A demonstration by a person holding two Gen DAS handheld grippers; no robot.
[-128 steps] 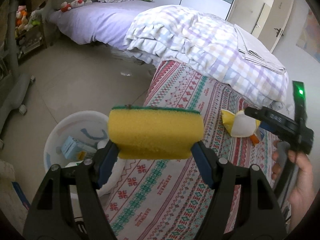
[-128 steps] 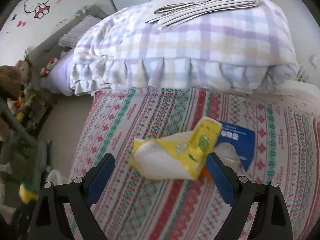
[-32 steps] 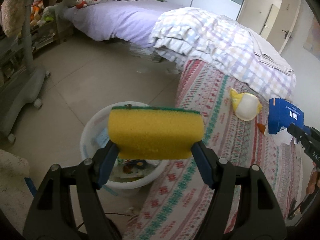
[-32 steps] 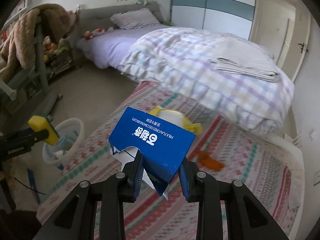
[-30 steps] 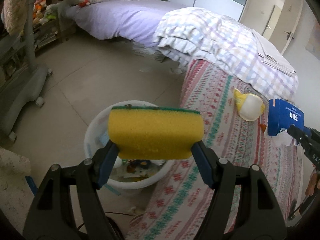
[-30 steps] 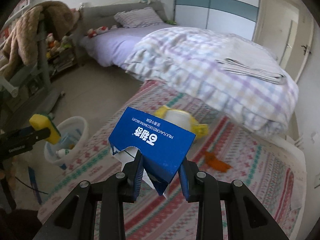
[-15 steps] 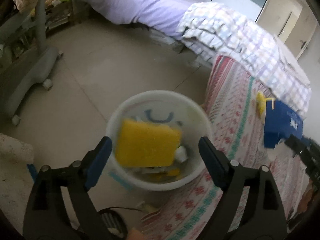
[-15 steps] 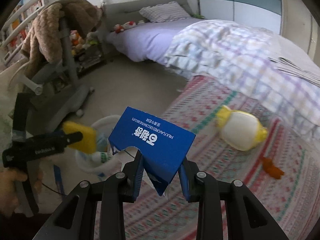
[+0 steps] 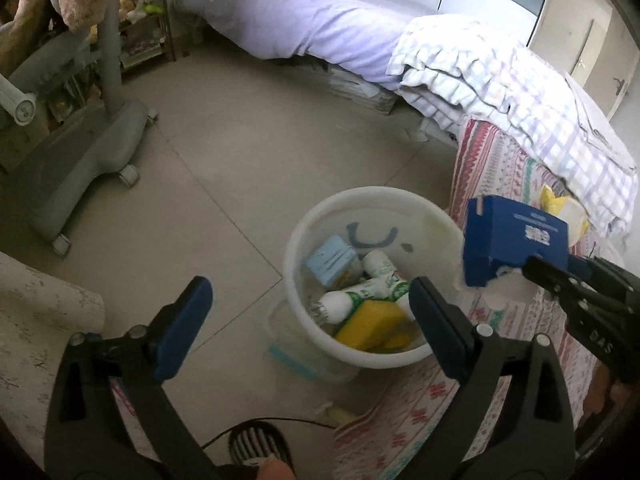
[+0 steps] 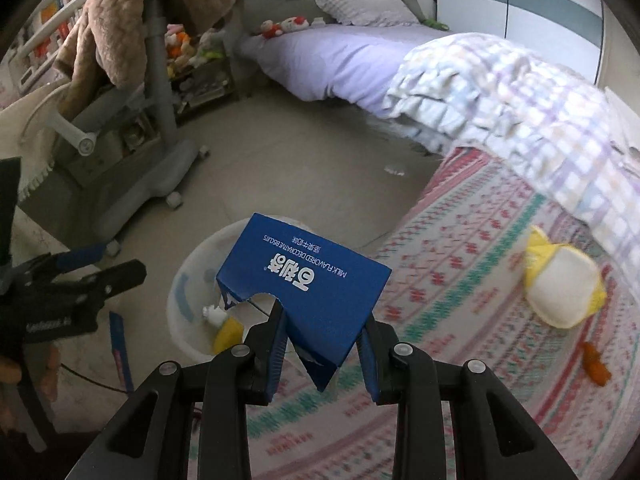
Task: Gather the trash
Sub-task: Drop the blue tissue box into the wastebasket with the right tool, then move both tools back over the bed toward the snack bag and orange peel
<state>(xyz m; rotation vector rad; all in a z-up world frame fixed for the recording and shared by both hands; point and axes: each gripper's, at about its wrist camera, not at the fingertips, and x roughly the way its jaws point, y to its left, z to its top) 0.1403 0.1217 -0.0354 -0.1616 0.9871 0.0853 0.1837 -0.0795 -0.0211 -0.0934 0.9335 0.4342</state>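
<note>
Left gripper (image 9: 310, 312) over the white bin (image 9: 320, 216), jaws just spread wide, nothing between them. Yellow sponge (image 9: 370, 324) lying inside the bin at its near wall, among small bottles and a pale blue carton (image 9: 331, 258).

Right gripper (image 10: 322, 340) clamped on the torn blue biscuit box (image 10: 304, 280), box poking up and forward from the jaws. Box held at the bin's right rim, bed side, not yet clearly over the opening.

Step in hand, by judgement: drop the box.
- Carry it on past the rim until the whole box sits above the opening.
- Clear the left gripper aside first; crowding likely.
- Tip the box's long edge downward, then release low, so it doesn't catch the rim.

Remaining on the patterned bedspread (image 10: 460, 264): yellow-and-white wrapper (image 10: 560, 292) toward the folded plaid quilt (image 10: 520, 92), orange scrap (image 10: 596, 364) nearer the right edge.
</note>
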